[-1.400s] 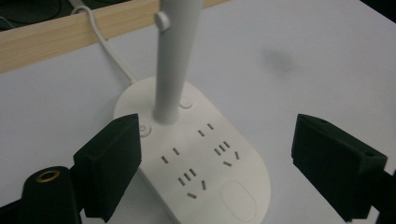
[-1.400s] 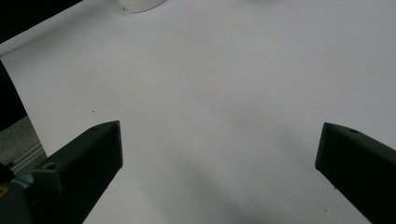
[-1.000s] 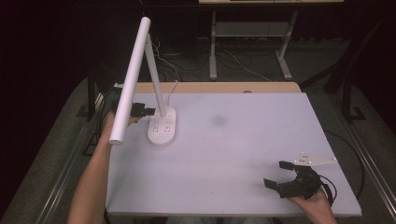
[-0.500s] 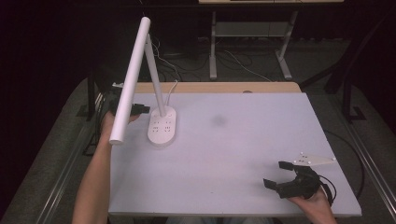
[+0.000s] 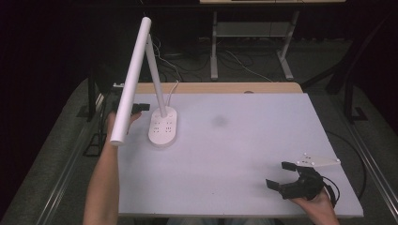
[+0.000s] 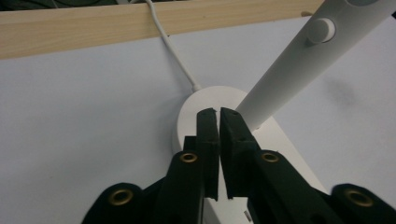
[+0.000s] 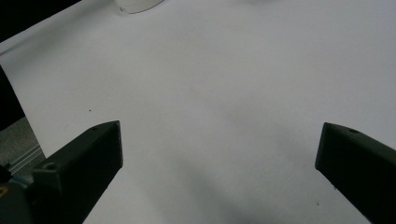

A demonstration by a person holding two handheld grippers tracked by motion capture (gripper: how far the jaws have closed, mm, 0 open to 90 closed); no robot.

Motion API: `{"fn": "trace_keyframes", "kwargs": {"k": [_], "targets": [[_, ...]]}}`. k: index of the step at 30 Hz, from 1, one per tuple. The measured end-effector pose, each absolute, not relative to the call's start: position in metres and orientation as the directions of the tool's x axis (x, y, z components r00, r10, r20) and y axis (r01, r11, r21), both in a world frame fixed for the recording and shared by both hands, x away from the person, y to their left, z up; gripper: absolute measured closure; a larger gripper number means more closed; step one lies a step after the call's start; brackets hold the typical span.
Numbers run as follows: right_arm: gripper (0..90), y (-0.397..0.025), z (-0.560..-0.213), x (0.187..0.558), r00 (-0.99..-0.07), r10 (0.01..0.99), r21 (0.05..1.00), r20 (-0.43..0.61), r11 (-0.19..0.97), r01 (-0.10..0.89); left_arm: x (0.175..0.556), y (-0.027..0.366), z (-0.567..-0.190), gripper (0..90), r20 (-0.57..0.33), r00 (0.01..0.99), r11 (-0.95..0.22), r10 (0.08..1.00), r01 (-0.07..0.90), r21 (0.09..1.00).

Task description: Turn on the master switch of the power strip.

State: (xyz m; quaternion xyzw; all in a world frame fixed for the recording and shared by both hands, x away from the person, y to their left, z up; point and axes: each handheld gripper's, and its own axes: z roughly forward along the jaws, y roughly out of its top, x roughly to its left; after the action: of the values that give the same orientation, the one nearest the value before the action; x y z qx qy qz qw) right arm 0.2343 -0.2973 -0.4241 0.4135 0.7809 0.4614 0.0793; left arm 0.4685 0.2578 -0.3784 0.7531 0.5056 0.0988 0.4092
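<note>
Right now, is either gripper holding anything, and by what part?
Nothing is held. The left gripper has its jaws nearly together with nothing between them, over the desk lamp base beside the lamp arm. The right gripper is open above the bare table.

**What the views hide or cut off**

In the high view, the long white bar head of the desk lamp [image 5: 130, 84] crosses in front of the left hand-held gripper [image 5: 141, 107], covering most of it. In the left gripper view, the lamp's white oval plastic base [image 6: 205, 105] sits partly behind the near-closed black jaws, whether they touch it cannot be told, and the slanted white stem [image 6: 299, 65] runs off the top right edge. In the right gripper view, both black jaws are cut by the bottom corners, and the base [image 7: 137, 5] is a sliver at the top edge.
</note>
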Motion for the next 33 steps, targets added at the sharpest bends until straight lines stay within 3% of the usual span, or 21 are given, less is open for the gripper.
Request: {"fn": "trace_keyframes", "kwargs": {"k": [33], "targets": [[0.2,-0.295,-0.426,0.235,-0.657,0.712,0.777,0.248,0.259,0.574,0.484,0.239,-0.41,90.0,-0.259,0.457,-0.179,0.851,0.716,0.675]]}}
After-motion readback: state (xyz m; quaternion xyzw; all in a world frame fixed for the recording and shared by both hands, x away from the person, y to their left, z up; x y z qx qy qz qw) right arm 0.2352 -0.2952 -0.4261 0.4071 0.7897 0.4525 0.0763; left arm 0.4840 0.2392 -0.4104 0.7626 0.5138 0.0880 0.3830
